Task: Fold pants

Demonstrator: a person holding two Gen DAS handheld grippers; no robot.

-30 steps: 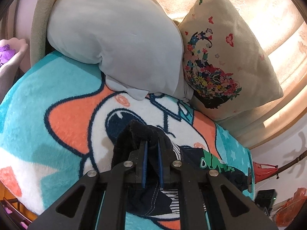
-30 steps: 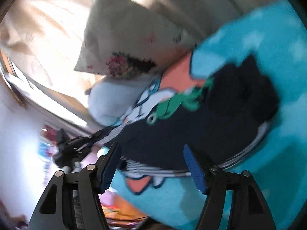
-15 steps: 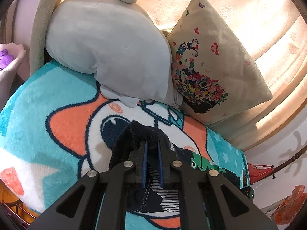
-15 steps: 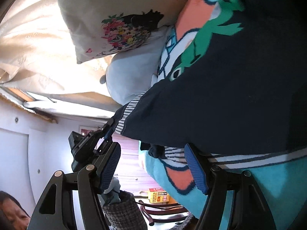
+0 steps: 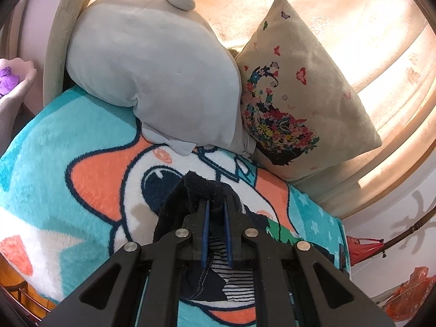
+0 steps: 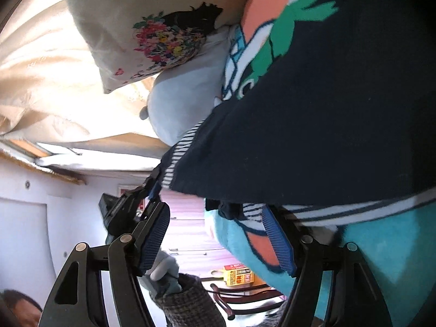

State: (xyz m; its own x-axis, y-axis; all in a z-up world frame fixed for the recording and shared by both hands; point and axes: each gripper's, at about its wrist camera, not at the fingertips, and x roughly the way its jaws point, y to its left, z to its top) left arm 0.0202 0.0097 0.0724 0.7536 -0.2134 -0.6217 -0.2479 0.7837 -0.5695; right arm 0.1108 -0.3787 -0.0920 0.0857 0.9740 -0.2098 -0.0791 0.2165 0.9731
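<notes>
Pants [image 5: 209, 190]: dark navy, w/ striped lining and a green print; lie on the blanket, one bunched edge lifted off it. Right-wrist view shows the same navy cloth [image 6: 327, 125] filling the upper right of the frame, striped hem along its lower edge.
Left gripper [image 5: 216, 207]: blue pads nearly together, clamped on the raised fold of the pants; fabric humps up over the fingertips and drapes down both sides. Also seen from the right wrist cam [image 6: 154, 188], holding the striped corner of the cloth up.
Right gripper [image 6: 215, 237]: jaws spread wide, nothing between the pads. Its right finger [image 6: 278, 242] sits just beside the striped hem at the blanket edge; touching or not, can't tell. Its left finger [image 6: 154, 241] hangs in open air, apart from the cloth.
Blanket [image 5: 54, 147]: fluffy teal w/ orange, white and navy cartoon print; covers the surface under the pants.
Grey plush pillow [image 5: 152, 73]: rests on the blanket's far end, behind the pants, touching the floral cushion.
Floral cushion [image 5: 299, 92]: beige, flower and butterfly print, leans upright against the curtain.
Curtain [image 5: 340, 8]: pale peach, sunlit, behind both pillows.
</notes>
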